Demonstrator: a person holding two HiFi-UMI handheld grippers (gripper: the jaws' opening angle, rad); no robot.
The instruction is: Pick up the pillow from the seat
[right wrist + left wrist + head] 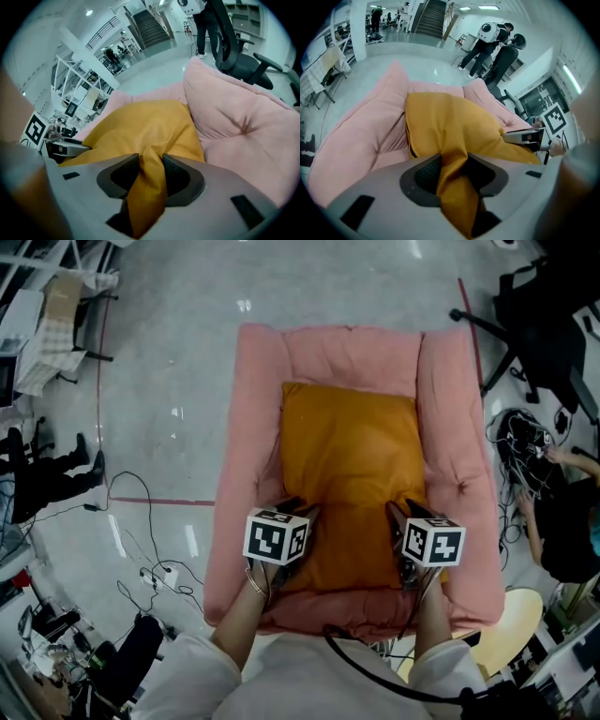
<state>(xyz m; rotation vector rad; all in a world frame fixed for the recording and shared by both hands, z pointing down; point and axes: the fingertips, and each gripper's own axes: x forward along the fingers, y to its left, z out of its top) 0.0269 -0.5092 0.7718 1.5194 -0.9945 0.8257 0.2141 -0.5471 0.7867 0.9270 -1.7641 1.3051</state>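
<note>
Pillow (pixel 349 456) at seat (pixel 309 604) front edge: left gripper (pixel 300 512), right gripper (pixel 405 512) both pinching fabric; lift together, evenly, without twisting.

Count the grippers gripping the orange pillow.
2. The left gripper pinches the orange pillow at its near left edge; the right gripper pinches its near right edge. Both show plainly, none hidden.
</note>
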